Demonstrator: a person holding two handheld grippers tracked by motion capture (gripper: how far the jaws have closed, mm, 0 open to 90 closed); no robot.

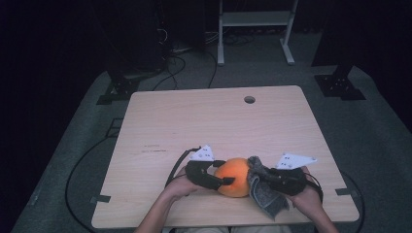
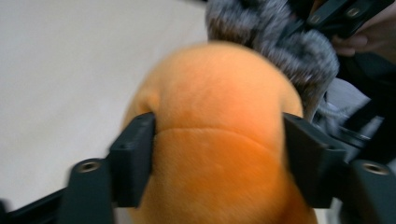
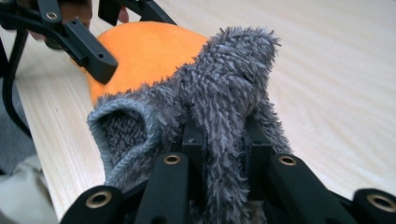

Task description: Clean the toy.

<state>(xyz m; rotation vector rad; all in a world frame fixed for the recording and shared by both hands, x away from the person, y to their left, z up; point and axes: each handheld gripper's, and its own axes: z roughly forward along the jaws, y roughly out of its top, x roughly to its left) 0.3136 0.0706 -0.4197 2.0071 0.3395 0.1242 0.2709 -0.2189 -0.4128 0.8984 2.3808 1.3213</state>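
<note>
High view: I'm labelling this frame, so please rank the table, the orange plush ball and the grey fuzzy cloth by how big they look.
1. table
2. orange plush ball
3. grey fuzzy cloth, close to the ball in apparent size, so that ranking is unsure.

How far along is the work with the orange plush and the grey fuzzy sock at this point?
Done: both pieces are gripped. The left gripper clamps the orange plush between its jaws, and the right gripper is shut on the grey fuzzy sock.
In hand: sock and plush meet near the table's front edge.
Left: the sock covers none of the plush yet; its cuff opening faces away.
</note>
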